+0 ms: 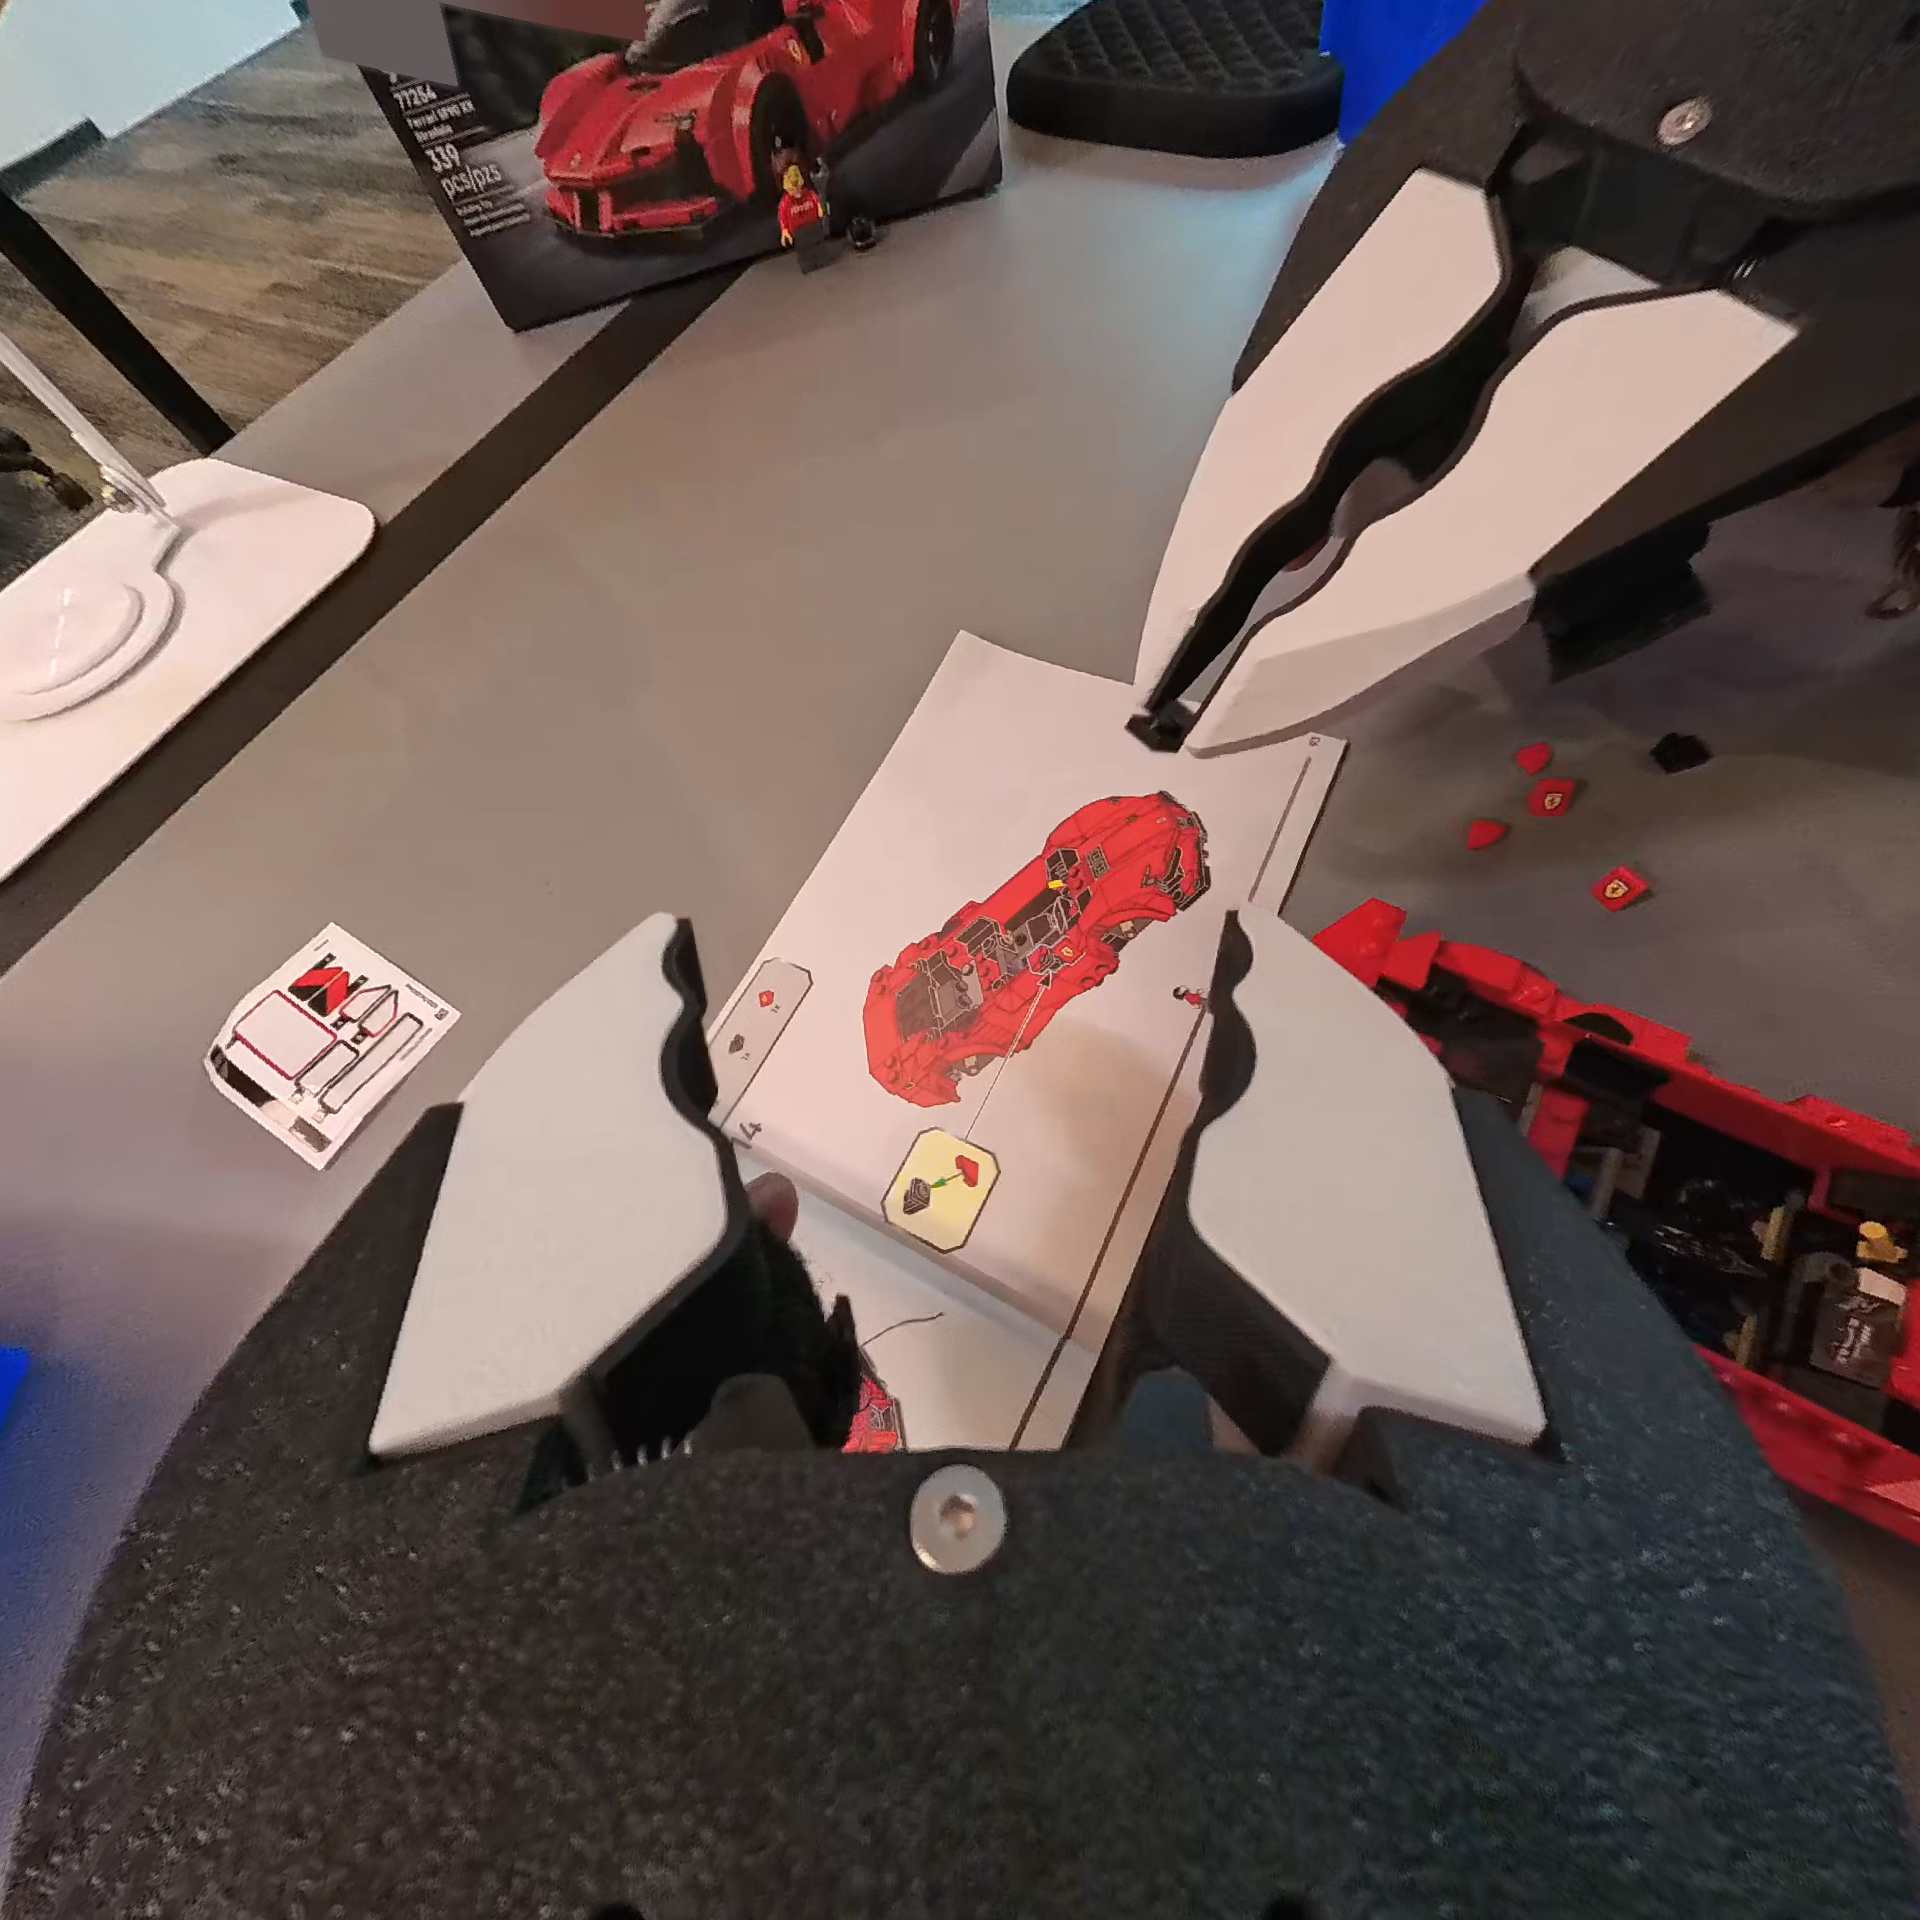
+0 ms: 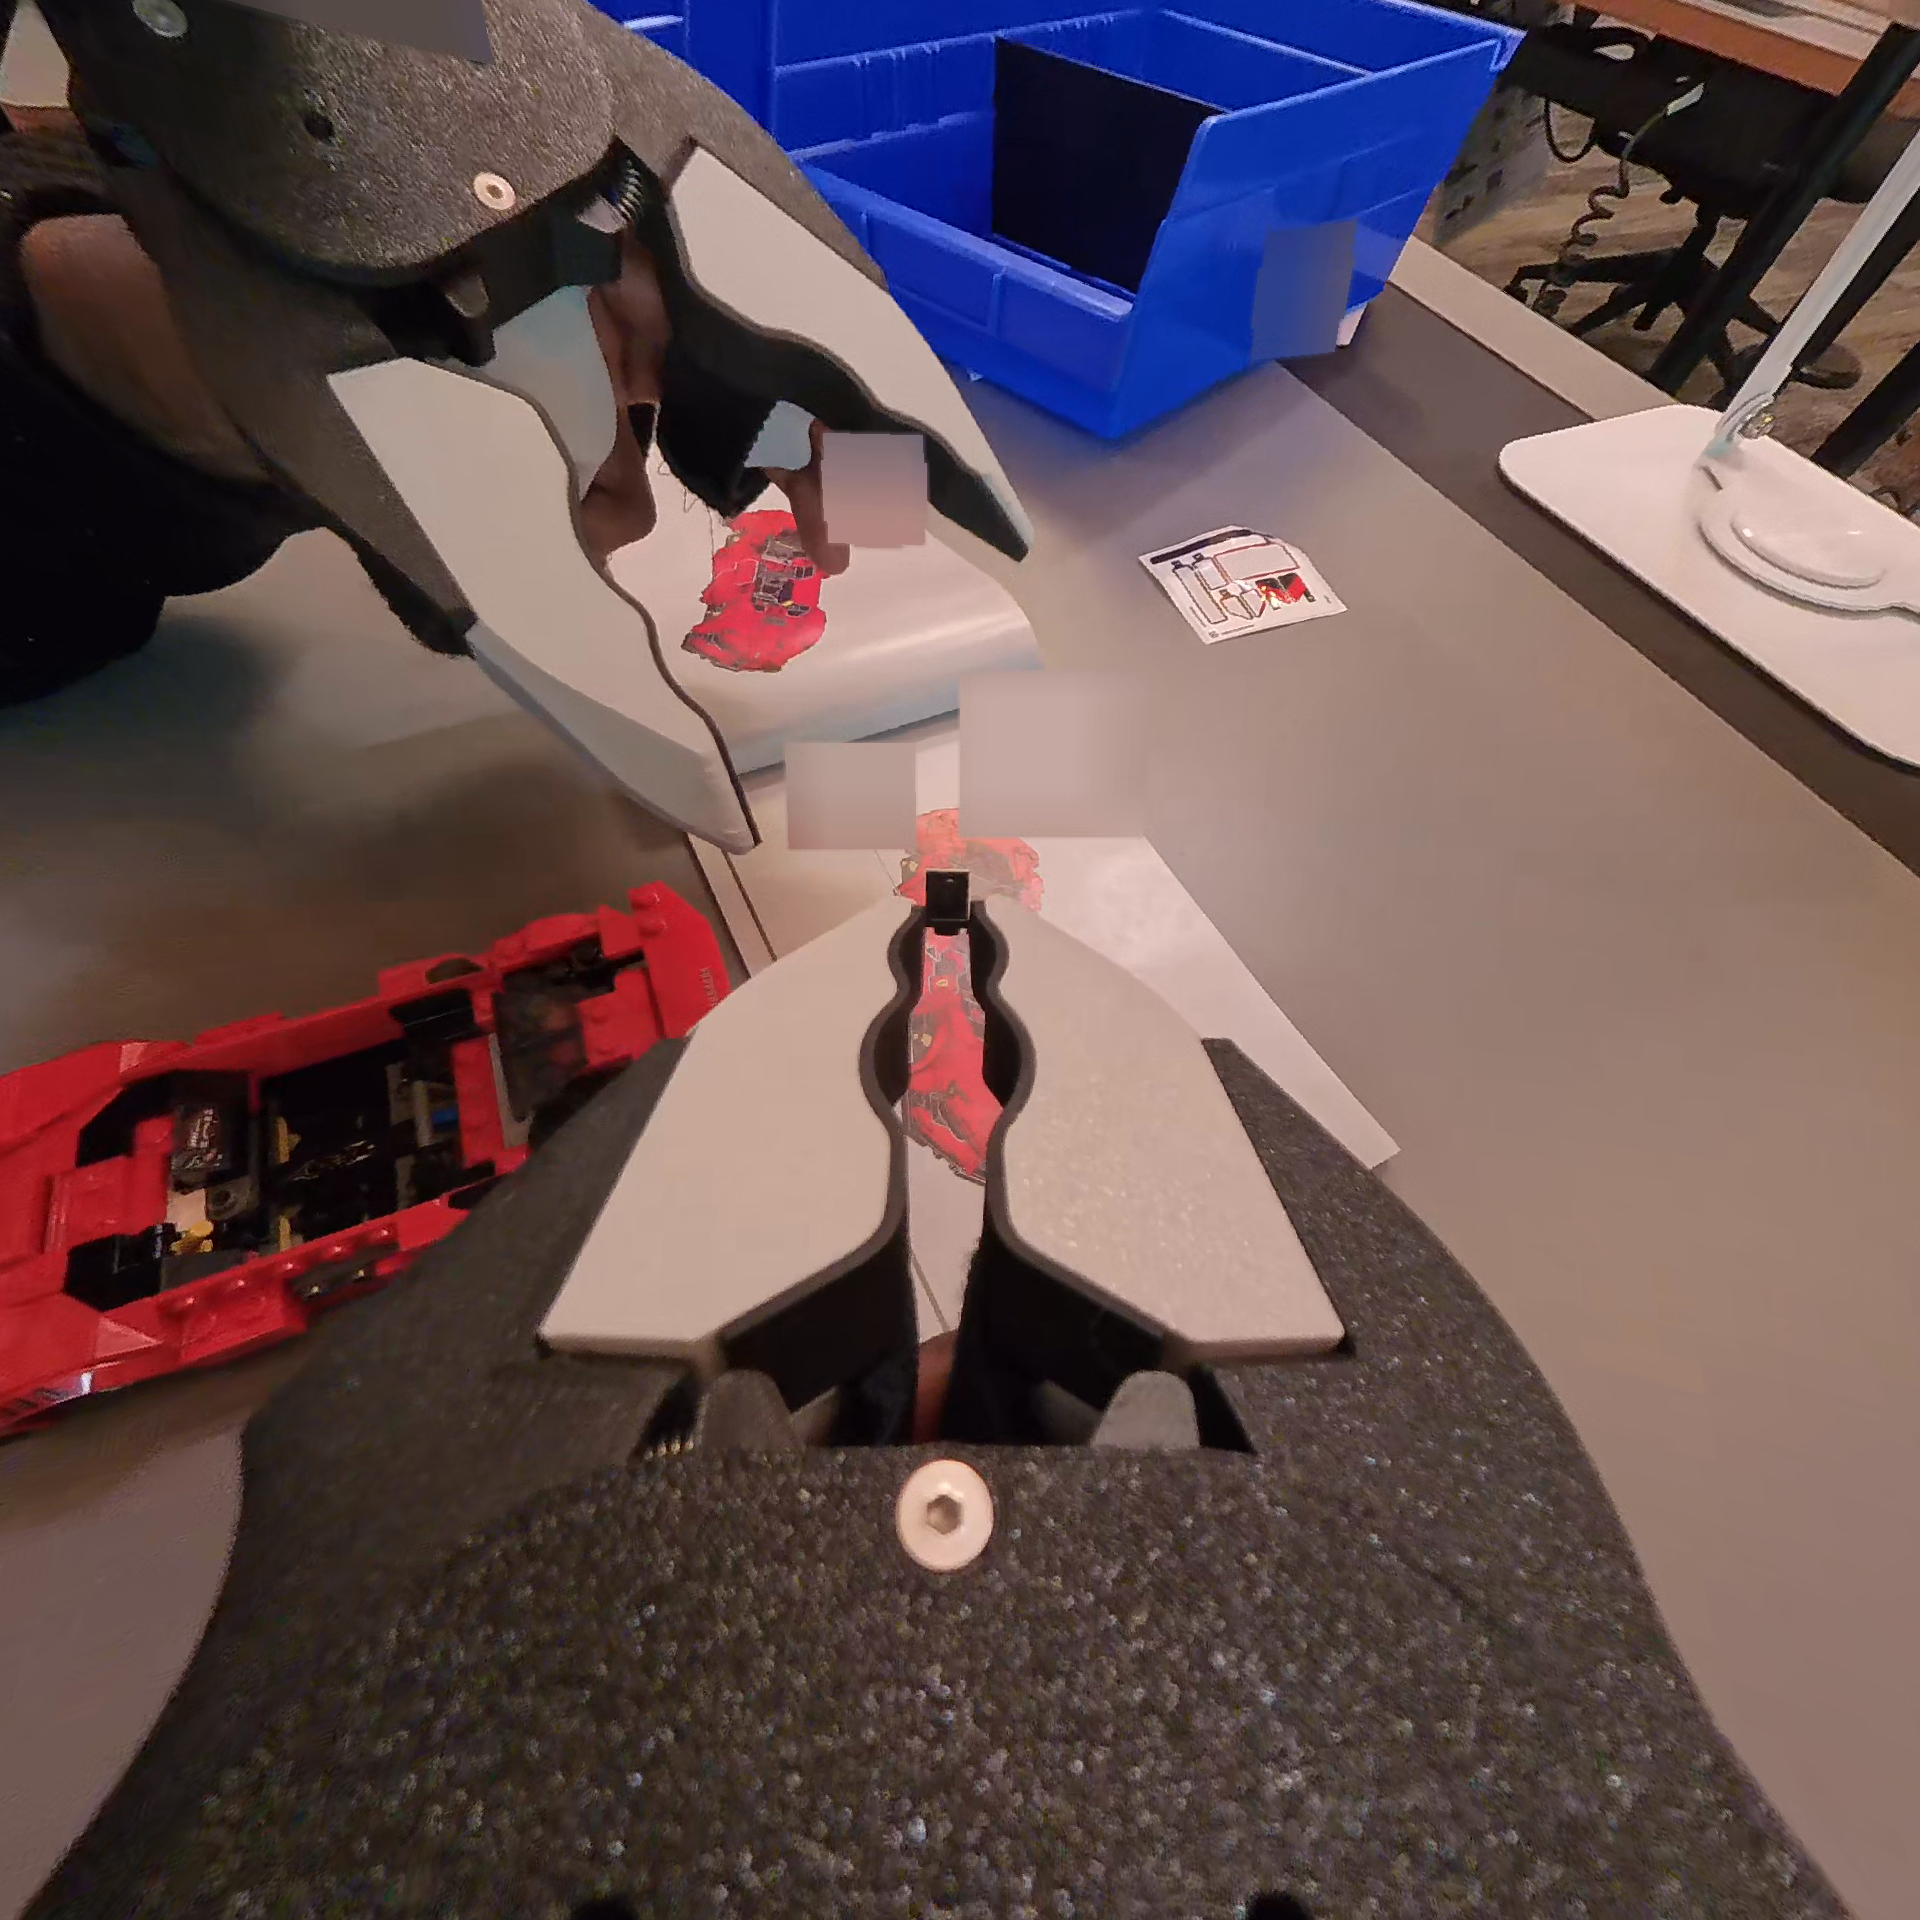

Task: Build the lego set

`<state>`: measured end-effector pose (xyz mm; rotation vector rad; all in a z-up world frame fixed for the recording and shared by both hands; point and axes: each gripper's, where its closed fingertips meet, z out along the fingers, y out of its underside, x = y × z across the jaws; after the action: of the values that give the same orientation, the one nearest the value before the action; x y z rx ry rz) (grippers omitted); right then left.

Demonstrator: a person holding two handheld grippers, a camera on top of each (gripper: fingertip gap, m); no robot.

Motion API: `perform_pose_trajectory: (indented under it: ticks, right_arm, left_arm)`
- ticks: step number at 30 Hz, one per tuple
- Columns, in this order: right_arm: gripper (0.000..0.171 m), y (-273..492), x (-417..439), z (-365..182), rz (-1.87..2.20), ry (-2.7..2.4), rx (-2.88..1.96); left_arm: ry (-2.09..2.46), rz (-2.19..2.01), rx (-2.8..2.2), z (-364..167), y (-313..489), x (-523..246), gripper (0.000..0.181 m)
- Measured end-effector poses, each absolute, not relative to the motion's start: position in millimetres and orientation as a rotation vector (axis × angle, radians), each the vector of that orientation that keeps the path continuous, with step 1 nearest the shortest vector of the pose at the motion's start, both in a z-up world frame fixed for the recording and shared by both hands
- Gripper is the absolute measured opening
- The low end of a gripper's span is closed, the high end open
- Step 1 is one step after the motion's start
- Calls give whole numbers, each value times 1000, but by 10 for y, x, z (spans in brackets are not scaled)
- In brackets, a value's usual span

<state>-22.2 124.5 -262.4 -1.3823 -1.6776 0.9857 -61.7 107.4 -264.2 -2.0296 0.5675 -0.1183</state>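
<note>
My right gripper (image 2: 947, 902) is shut on a small black brick (image 2: 947, 896) and holds it over the open instruction booklet (image 2: 1132, 935). In the left wrist view this gripper (image 1: 1164, 722) comes in from the upper right with the black brick (image 1: 1156, 725) at the booklet's (image 1: 997, 831) far edge. My left gripper (image 1: 956, 935) is open and empty above the booklet; it shows at the upper left of the right wrist view (image 2: 883, 686). The half-built red car (image 1: 1683, 1195) lies right of the booklet, and on the left in the right wrist view (image 2: 312, 1143).
Several small red tiles (image 1: 1555, 798) and a black piece (image 1: 1678, 750) lie loose beyond the car. A sticker sheet (image 1: 327, 1039) lies left of the booklet. The set's box (image 1: 675, 145) stands at the back. A blue bin (image 2: 1091, 177) and a white lamp base (image 2: 1704, 561) stand nearby. Tip to tip, the grippers are about 5 cm apart. From either gripper's tips it is about 15 cm to the black piece (image 1: 1678, 750).
</note>
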Motion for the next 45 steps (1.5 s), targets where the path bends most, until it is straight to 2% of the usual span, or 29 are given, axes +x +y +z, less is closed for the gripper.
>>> perform_pose_trajectory:
  ticks: [8, 15, 18, 20, 21, 30, 45]
  right_arm:
    - [8, 1276, -219, -2584, 1001, -1641, -1391]
    - [8, 1290, -164, -2594, 1048, -1646, -1414]
    - [8, 1187, -141, -2638, 1078, -1719, -1403]
    - [8, 1138, -123, -2711, 1050, -1783, -1393]
    - [8, 1106, -94, -2751, 1044, -1833, -1390]
    - [8, 979, 492, -3028, 803, -2107, -1609]
    - [10, 969, 498, -3295, 585, -2227, -1636]
  left_arm:
    - [584, -128, -2024, -2652, 1070, -615, 85]
    - [666, -248, -1949, -2596, 1013, -437, 55]
    - [746, -329, -1917, -2590, 936, -299, 37]
    - [801, -314, -1922, -2624, 900, -260, 8]
    - [826, -292, -1928, -2645, 890, -256, 1]
    - [775, -329, -2001, -2817, 948, -353, 0]
    - [773, -326, -1995, -2797, 944, -363, 2]
